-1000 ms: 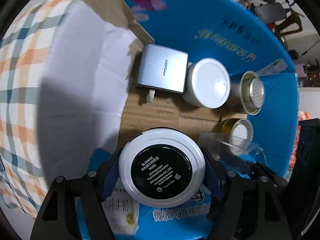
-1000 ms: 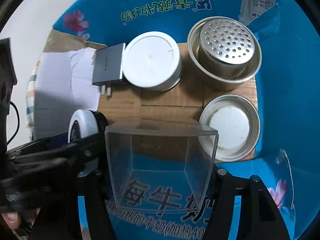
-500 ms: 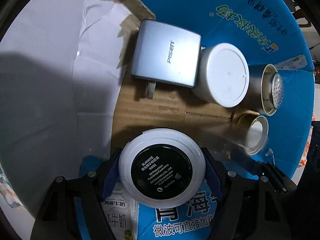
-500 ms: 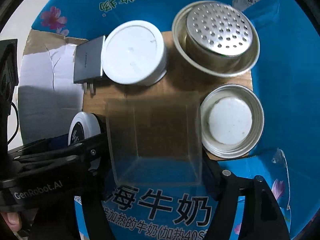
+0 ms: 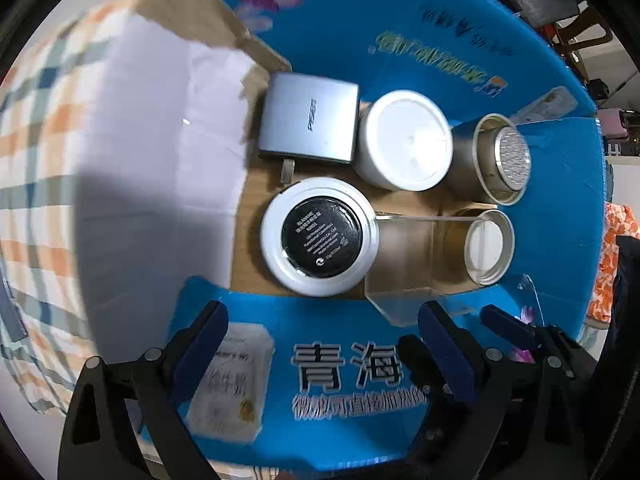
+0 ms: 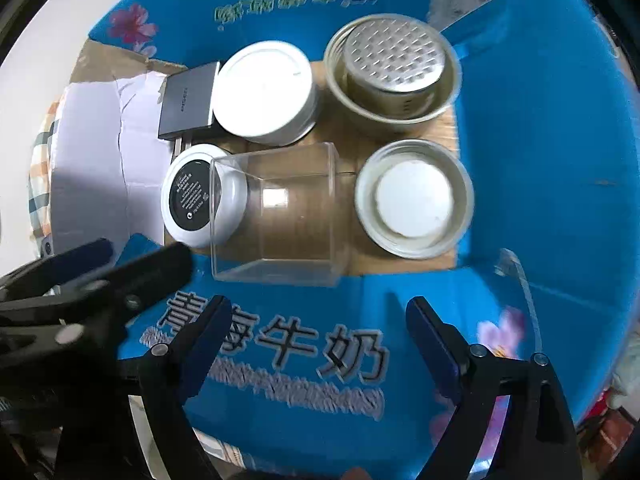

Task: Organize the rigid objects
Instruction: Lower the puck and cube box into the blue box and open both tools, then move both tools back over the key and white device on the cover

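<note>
Both tongs, left (image 5: 324,344) and right (image 6: 320,332), just widened, empty; white compact (image 5: 319,236) black-labelled, clear box (image 6: 276,216) alongside.

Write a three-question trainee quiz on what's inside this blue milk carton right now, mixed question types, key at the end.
1. True or false: the left gripper grips the white compact.
2. Which item touches the compact's right side? A) clear plastic box B) grey charger C) strainer cup
3. Fill in: the metal lid lies ____ side up.

Key: 1 false, both grippers' jaws have just been opening, nothing between them; 2 A; 3 inner.
</note>
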A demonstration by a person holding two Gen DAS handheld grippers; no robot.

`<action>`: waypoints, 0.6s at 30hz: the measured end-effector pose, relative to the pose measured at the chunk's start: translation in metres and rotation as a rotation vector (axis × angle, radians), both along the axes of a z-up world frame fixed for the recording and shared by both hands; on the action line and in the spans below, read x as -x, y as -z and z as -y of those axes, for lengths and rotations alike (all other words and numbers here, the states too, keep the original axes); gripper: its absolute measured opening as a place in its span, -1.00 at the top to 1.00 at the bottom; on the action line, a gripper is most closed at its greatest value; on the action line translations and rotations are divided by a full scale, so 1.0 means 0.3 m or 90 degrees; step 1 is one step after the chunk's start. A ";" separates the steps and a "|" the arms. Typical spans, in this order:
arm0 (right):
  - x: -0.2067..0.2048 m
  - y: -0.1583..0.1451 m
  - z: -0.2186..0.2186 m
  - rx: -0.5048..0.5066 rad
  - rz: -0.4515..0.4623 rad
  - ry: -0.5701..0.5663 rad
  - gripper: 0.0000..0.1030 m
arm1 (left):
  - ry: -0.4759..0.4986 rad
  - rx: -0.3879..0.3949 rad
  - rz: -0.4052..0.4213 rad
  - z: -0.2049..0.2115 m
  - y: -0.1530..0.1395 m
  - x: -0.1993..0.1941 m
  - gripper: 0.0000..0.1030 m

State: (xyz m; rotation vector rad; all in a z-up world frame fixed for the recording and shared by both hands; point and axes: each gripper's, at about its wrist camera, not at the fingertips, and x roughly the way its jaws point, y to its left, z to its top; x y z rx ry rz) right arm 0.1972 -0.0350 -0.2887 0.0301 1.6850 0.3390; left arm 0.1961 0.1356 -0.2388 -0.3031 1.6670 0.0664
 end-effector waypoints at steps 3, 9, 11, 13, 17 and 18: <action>0.017 -0.062 0.011 0.021 0.031 0.004 -0.77 | 0.009 -0.035 0.031 0.014 -0.057 0.028 -0.89; 0.059 -0.212 0.034 0.042 0.101 0.001 -0.77 | 0.008 -0.080 0.103 0.013 -0.189 0.140 -0.89; 0.080 -0.276 0.033 0.040 0.131 0.001 -0.77 | 0.011 -0.096 0.125 -0.012 -0.256 0.124 -0.89; 0.119 -0.325 0.018 0.029 0.142 0.006 -0.77 | 0.015 -0.105 0.147 0.002 -0.325 0.127 -0.89; 0.168 -0.505 0.040 0.009 0.167 0.012 -0.77 | 0.019 -0.110 0.177 -0.007 -0.418 0.175 -0.89; 0.183 -0.535 0.045 0.001 0.178 0.010 -0.77 | 0.017 -0.110 0.185 -0.020 -0.445 0.173 -0.89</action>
